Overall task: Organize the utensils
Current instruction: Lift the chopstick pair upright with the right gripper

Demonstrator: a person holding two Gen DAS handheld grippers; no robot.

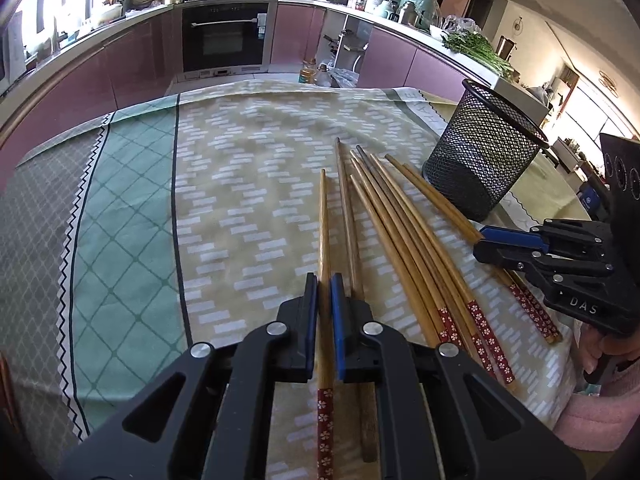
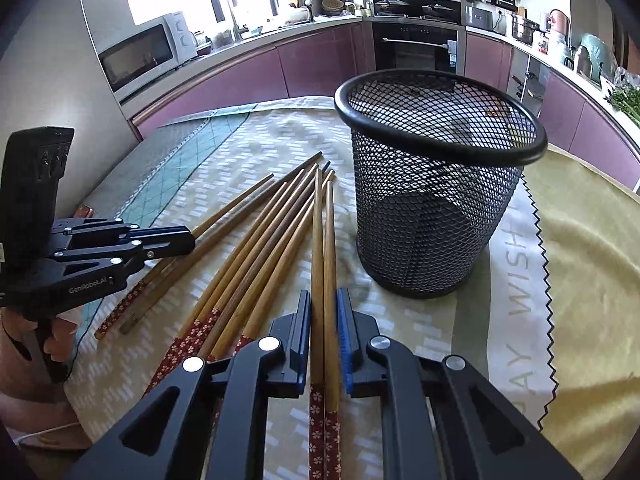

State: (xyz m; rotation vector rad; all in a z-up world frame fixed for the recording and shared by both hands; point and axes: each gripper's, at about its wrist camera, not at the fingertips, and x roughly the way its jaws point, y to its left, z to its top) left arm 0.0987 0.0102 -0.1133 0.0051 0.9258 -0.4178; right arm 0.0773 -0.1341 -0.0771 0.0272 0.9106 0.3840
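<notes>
Several wooden chopsticks [image 1: 394, 236] with red flowered ends lie fanned on the patterned tablecloth [image 1: 132, 200]. My left gripper [image 1: 323, 286] is shut on one chopstick [image 1: 324, 216] at the left of the fan. It also shows in the right wrist view as the left gripper [image 2: 191, 237]. My right gripper [image 2: 323, 300] has two chopsticks [image 2: 323, 240] side by side between its pads, which touch them. In the left wrist view the right gripper [image 1: 482, 242] sits at the fan's right side. The black mesh holder [image 2: 432, 220] stands upright just beyond; the holder [image 1: 480, 164] looks empty.
The table's far edge [image 1: 280, 82] faces purple kitchen cabinets [image 1: 132, 64] and an oven [image 1: 224, 36]. Bottles [image 1: 316, 74] stand on the floor beyond. A yellow cloth [image 2: 592, 248] covers the table right of the holder. A hand [image 2: 24, 344] grips the left tool's handle.
</notes>
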